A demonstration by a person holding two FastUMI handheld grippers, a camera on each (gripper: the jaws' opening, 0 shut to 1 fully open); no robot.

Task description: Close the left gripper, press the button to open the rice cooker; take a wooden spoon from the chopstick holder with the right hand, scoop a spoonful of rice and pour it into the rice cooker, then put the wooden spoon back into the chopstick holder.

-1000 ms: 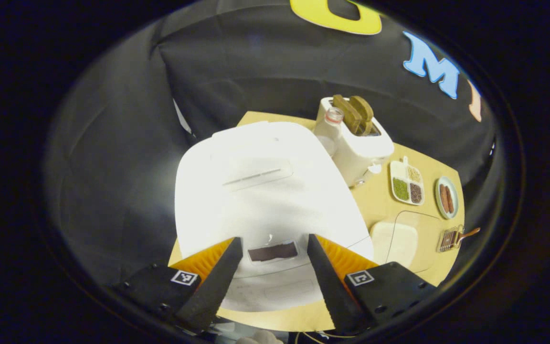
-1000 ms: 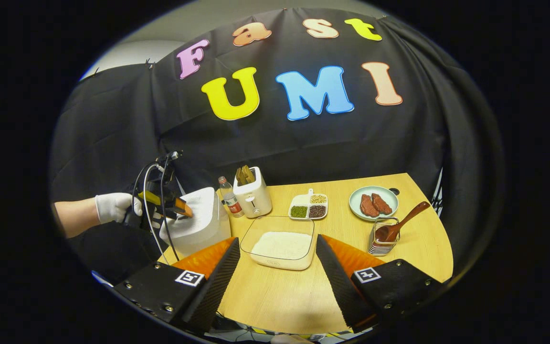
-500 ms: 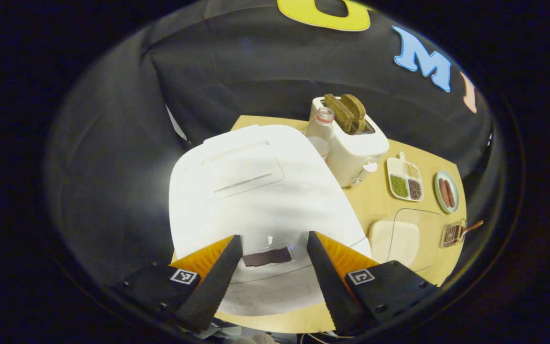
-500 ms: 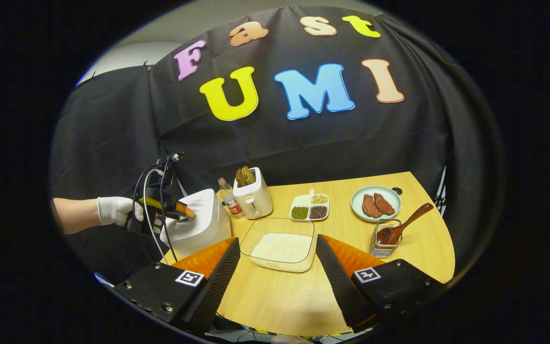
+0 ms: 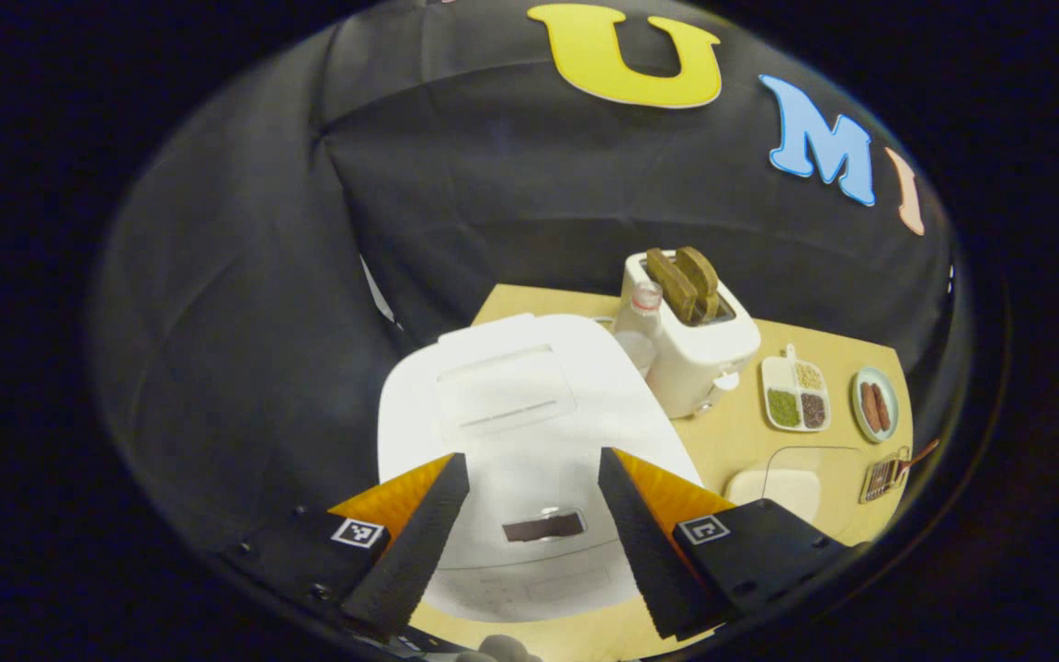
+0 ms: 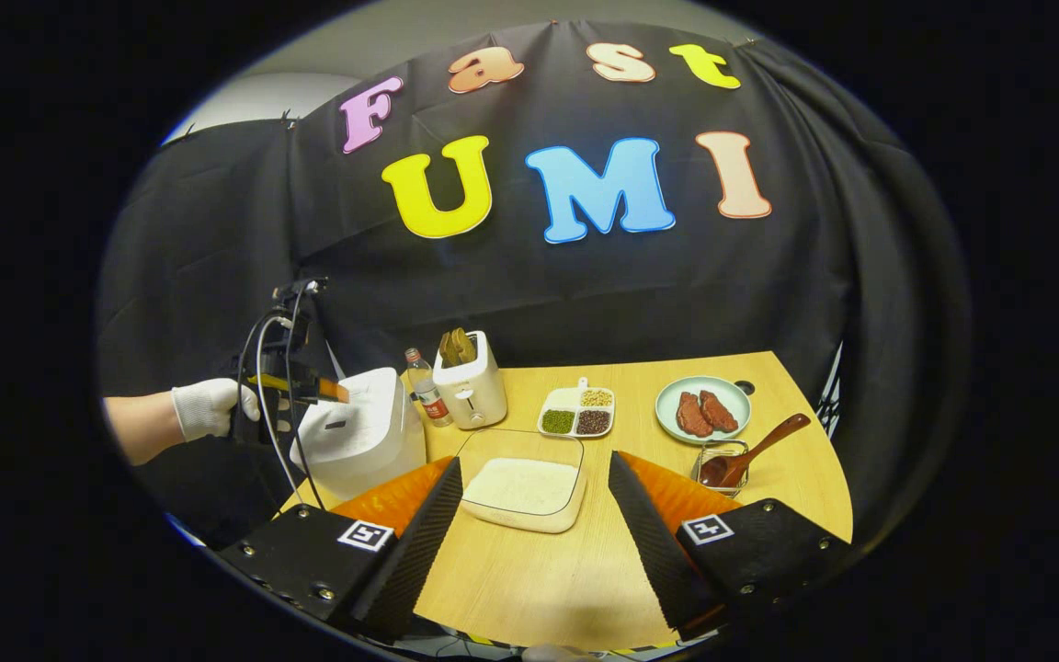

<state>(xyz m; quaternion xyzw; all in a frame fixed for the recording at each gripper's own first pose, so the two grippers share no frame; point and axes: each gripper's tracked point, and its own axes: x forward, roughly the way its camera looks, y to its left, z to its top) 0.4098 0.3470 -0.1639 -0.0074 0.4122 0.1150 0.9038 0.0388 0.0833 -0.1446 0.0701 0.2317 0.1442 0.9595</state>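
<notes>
I find my left gripper (image 5: 529, 478) wide open, empty, poised above the rice cooker (image 5: 511, 432); its button (image 5: 543, 527) lies directly below between the fingers.

No legible text appears on any object. The bottle (image 6: 424, 398) label, at 9 o'clock of the toaster (image 6: 469, 391), is too small to read.

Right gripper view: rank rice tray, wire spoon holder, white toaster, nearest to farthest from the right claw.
1. Clear rectangular tray of white rice: straight ahead of the right claw, between its fingers.
2. Wire chopstick holder with the brown wooden spoon: off to the right, a bit farther.
3. White toaster with brown bread slices: farthest, at the table's back, slightly left.
</notes>
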